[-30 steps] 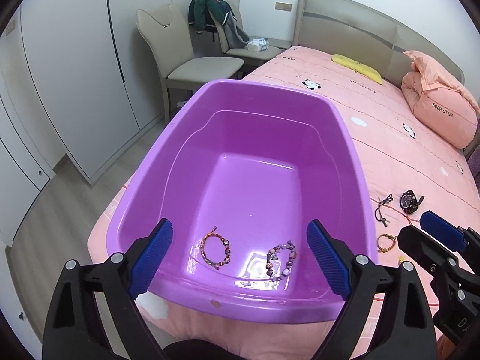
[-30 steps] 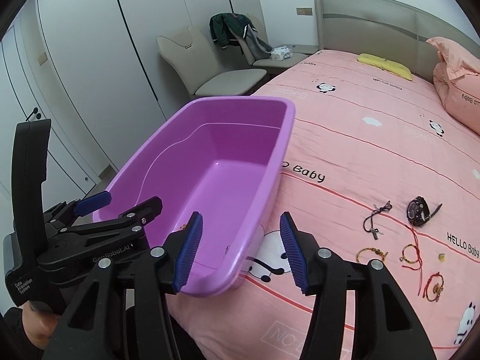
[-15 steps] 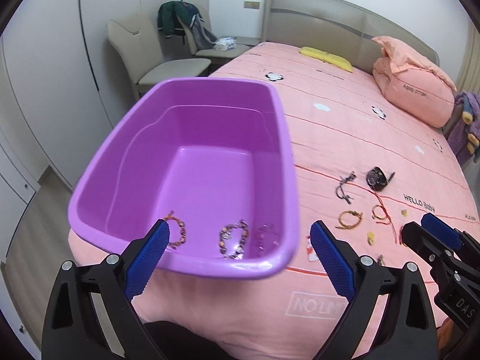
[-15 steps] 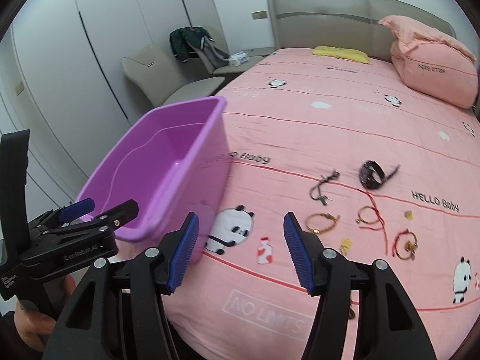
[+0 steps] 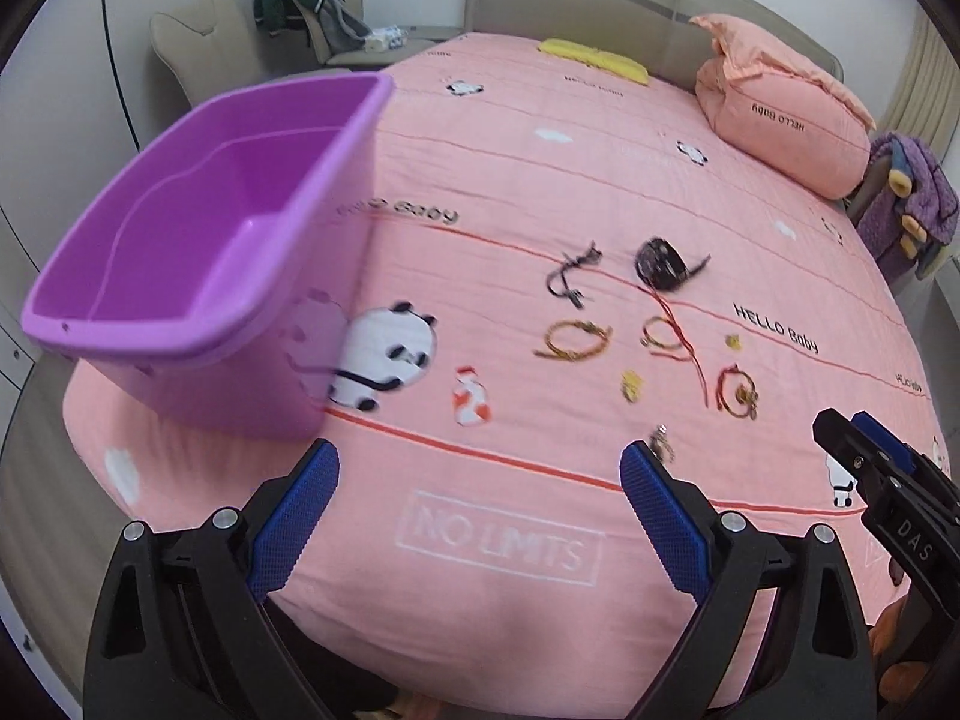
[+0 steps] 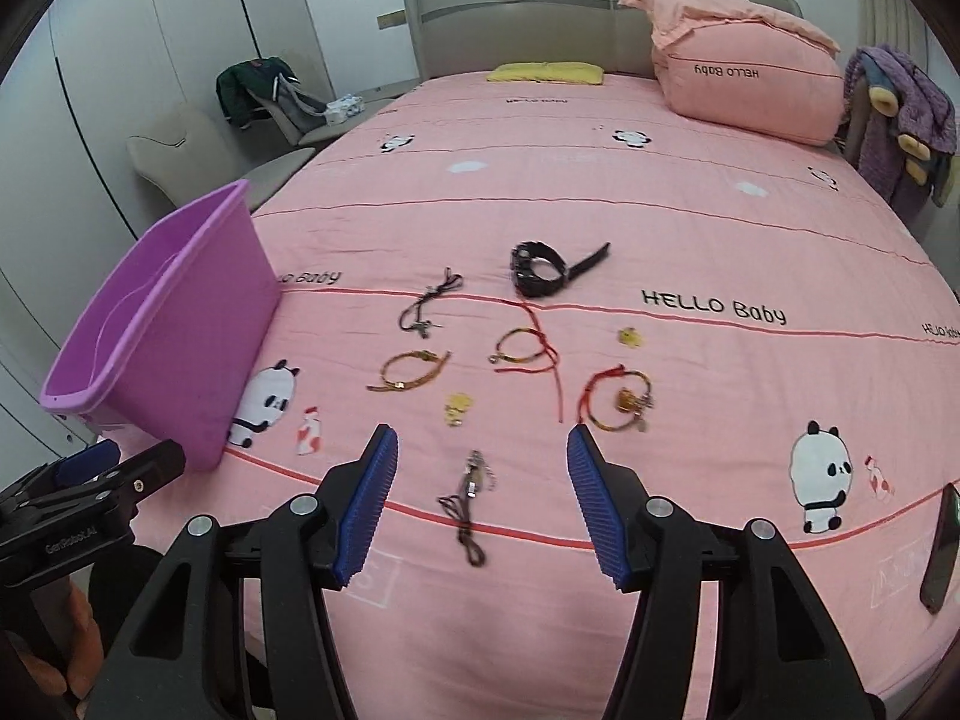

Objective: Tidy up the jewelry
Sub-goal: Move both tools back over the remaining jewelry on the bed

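Observation:
A purple bin [image 5: 198, 252] [image 6: 162, 324] stands at the bed's left corner; its inside floor is hidden now. Loose jewelry lies on the pink bedspread [image 6: 690, 228]: a black watch [image 6: 540, 267], a black cord necklace [image 6: 429, 303], a gold-brown bracelet [image 6: 408, 369], a red string bracelet [image 6: 528, 348], a red charm bracelet [image 6: 618, 399] and a yellow charm [image 6: 457, 407]. My right gripper [image 6: 481, 444] hangs open above a dark cord pendant [image 6: 471, 498], not touching it. Nearer the bed's front edge, my left gripper [image 5: 478, 462] is open and holds nothing.
A dark phone [image 6: 942, 546] lies at the bed's right edge. A pink pillow [image 6: 744, 84] and a yellow cushion [image 6: 543, 72] sit by the headboard. Beige chairs [image 6: 198, 150] with clothes stand left of the bed, and a purple garment [image 6: 900, 102] hangs at the right.
Both grippers have swung right, away from the purple bin and over the jewelry on the bedspread. The bin now sits at the left of both views. Both stay open.

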Demonstrator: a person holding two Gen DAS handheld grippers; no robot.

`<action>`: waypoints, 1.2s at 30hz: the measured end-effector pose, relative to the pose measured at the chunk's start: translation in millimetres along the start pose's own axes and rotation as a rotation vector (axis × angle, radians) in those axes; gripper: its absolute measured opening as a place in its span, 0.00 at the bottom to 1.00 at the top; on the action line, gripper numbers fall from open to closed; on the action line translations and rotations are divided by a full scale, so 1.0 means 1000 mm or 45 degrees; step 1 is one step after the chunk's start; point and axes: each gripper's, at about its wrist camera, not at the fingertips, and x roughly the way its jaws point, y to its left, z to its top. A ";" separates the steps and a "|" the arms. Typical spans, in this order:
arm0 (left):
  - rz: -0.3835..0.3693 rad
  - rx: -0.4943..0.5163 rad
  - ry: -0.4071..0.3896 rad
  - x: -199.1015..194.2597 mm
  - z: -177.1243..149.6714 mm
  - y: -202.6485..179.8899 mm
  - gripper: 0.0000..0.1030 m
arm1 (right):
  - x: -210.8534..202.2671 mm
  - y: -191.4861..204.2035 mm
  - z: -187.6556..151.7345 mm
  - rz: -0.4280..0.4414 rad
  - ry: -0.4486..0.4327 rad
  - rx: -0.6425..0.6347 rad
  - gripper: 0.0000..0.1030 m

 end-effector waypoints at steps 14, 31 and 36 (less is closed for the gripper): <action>0.088 -0.144 0.129 0.054 -0.053 -0.084 0.90 | 0.041 -0.106 -0.031 0.059 0.051 -0.041 0.55; 0.260 -0.363 0.189 0.108 -0.077 -0.111 0.90 | 0.120 -0.144 -0.022 0.246 0.120 -0.182 0.55; 0.296 -0.368 0.196 0.122 -0.080 -0.117 0.90 | 0.135 -0.147 -0.017 0.257 0.125 -0.220 0.55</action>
